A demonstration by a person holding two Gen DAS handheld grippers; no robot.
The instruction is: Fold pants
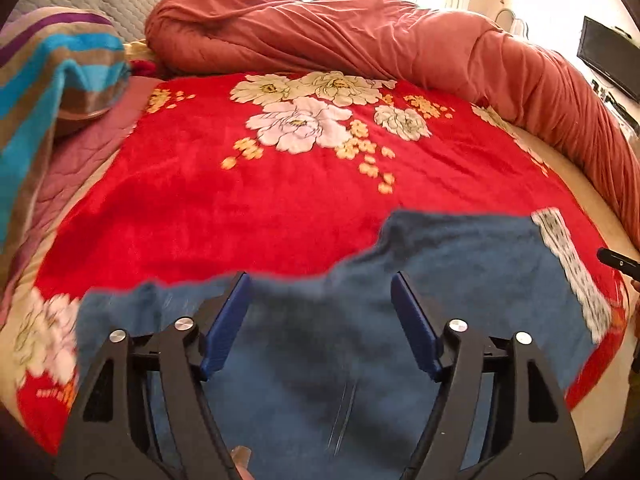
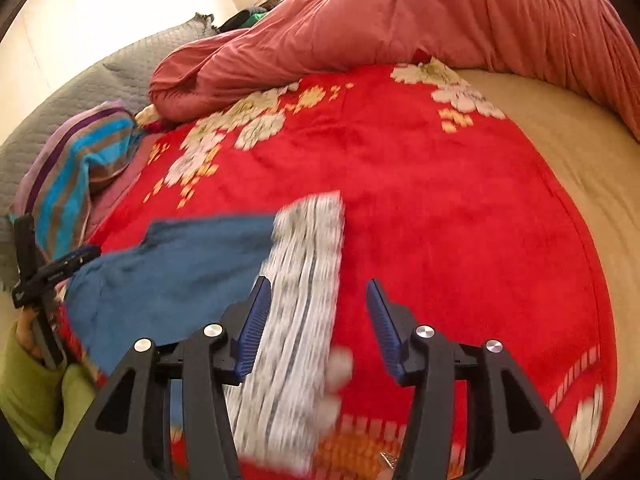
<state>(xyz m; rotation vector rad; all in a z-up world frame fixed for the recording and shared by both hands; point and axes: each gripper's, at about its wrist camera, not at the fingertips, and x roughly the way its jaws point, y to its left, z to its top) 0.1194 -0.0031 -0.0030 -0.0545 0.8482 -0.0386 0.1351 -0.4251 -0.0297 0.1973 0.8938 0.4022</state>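
1. Left wrist view: my left gripper [image 1: 320, 292] stands with its jaws wide apart and nothing between the pads; the blue pads hang above cloth, not pressing it. The pants [image 1: 400, 300], blue, lie directly under and ahead of this gripper on the red floral blanket [image 1: 280, 200]. Their patterned waistband [image 1: 572, 272] runs along the right end of the cloth, so the long axis lies left to right across the view.

2. Same view, room: the far edge of the pants is uneven, stepped higher on the right. Beyond it the blanket is bare up to the rolled pink duvet [image 1: 360, 36]. A striped towel [image 1: 60, 80] sits far left, well apart.

3. Right wrist view: my right gripper [image 2: 316, 312] is open too, holding nothing. The waistband [image 2: 304, 280] lies beneath it, near the left pad, running away from me; the blue body spreads off to the left, toward the left gripper [image 2: 52, 276] at the frame edge.

4. Same view, room: right of the waistband is open blanket, then bare mattress [image 2: 580, 160].

5. Judgement: the right gripper is nearer the waistband end, the left nearer the leg end. The next fold likely carries one end over the other along that axis; open room lies forward. Blur limits edge detail.
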